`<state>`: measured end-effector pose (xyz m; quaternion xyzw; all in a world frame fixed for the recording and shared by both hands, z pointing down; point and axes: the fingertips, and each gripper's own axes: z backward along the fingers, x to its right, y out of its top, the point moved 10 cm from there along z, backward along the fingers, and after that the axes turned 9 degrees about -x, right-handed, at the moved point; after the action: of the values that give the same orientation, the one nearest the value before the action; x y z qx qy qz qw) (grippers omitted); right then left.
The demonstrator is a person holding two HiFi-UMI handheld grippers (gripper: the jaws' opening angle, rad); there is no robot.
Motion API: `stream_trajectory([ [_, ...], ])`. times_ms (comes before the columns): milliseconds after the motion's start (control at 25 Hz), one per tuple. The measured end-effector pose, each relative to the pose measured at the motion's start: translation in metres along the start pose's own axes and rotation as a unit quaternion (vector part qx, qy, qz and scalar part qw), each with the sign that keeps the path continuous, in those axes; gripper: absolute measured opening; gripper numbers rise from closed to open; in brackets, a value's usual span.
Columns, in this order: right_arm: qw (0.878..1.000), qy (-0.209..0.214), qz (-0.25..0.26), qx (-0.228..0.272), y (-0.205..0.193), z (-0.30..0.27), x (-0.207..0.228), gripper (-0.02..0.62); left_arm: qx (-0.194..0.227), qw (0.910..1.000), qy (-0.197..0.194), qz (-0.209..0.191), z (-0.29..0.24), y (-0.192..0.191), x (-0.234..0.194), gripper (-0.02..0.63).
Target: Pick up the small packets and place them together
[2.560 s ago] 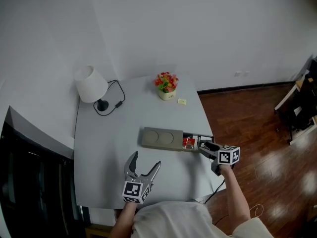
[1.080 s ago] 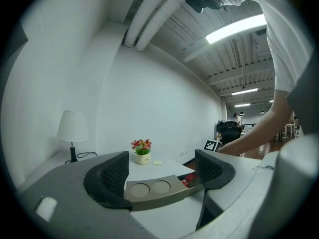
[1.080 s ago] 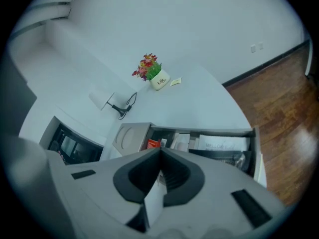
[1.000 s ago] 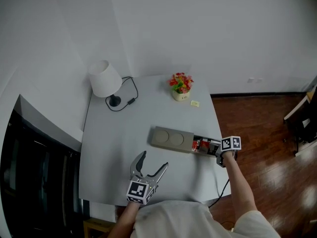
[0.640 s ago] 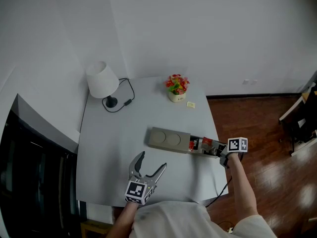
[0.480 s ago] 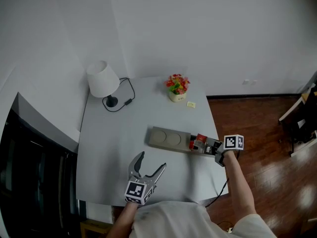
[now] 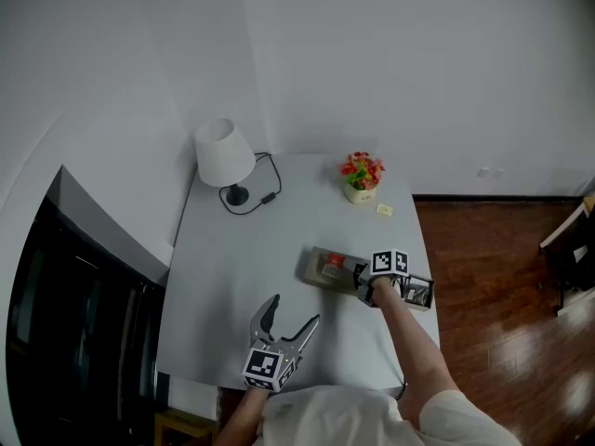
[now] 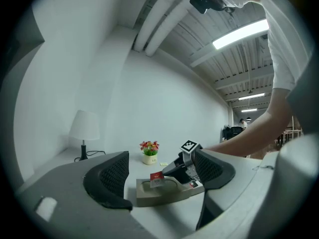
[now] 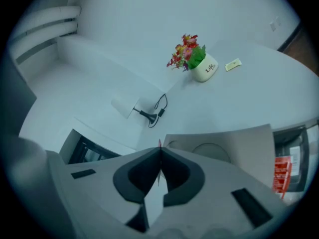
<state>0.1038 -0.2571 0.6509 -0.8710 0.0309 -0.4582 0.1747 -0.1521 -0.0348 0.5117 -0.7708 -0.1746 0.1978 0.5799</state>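
Beige tray point(image 7: 321, 269) with two round hollows lies on a pale table point(image 7: 232, 277), directly under the right gripper point(image 9: 160, 156). An open compartment point(image 7: 420, 293) at the tray's end, just beside that gripper's marker cube, holds what look like red packets point(image 9: 281, 173), though the view there is cut off. Beyond the gripper's tips stand a small pot of flowers point(image 7: 361, 175), a yellow slip point(image 7: 384, 210) near it, and a white lamp point(image 7: 223, 154) with its cable. The right gripper's jaws are pressed together, pinching a thin red packet point(image 8: 156, 178) above the tray's hollows. The left gripper point(image 7: 293, 312) hangs nearer the person, jaws spread, holding nothing.
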Motion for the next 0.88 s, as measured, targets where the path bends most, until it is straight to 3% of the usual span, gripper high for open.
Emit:
stream_trajectory([
  [280, 0.996, -0.072, 0.032, -0.042, 0.010, -0.046, -0.006, 0.011, 0.004, 0.9992, 0.035, 0.018, 0.015, -0.005, -0.018, 0.400],
  [600, 0.980, -0.175, 0.077, -0.059, 0.009, -0.047, 0.002, 0.041, 0.006, 0.9985, 0.046, 0.030, 0.023, -0.009, -0.027, 0.400],
  [640, 0.979, -0.174, 0.091, -0.055, 0.011, -0.046, 0.000, 0.124, 0.006, 0.9986, 0.044, 0.029, 0.022, -0.009, -0.026, 0.400],
  [680, 0.979, -0.167, 0.111, -0.044, 0.015, -0.045, -0.004, 0.302, 0.007, 0.9988, 0.040, 0.028, 0.020, -0.008, -0.026, 0.400],
  [720, 0.979, -0.151, 0.137, -0.025, 0.018, -0.040, -0.012, 0.348, 0.008, 0.9990, 0.036, 0.027, 0.019, -0.006, -0.024, 0.400],
  [800, 0.971, -0.107, 0.208, 0.043, 0.023, -0.021, -0.039, 0.348, 0.012, 0.9994, 0.025, 0.022, 0.016, -0.003, -0.023, 0.399],
  [880, 0.945, -0.067, 0.295, 0.124, 0.022, 0.008, -0.075, 0.348, 0.016, 0.9996, 0.020, 0.016, 0.013, 0.002, -0.026, 0.399],
])
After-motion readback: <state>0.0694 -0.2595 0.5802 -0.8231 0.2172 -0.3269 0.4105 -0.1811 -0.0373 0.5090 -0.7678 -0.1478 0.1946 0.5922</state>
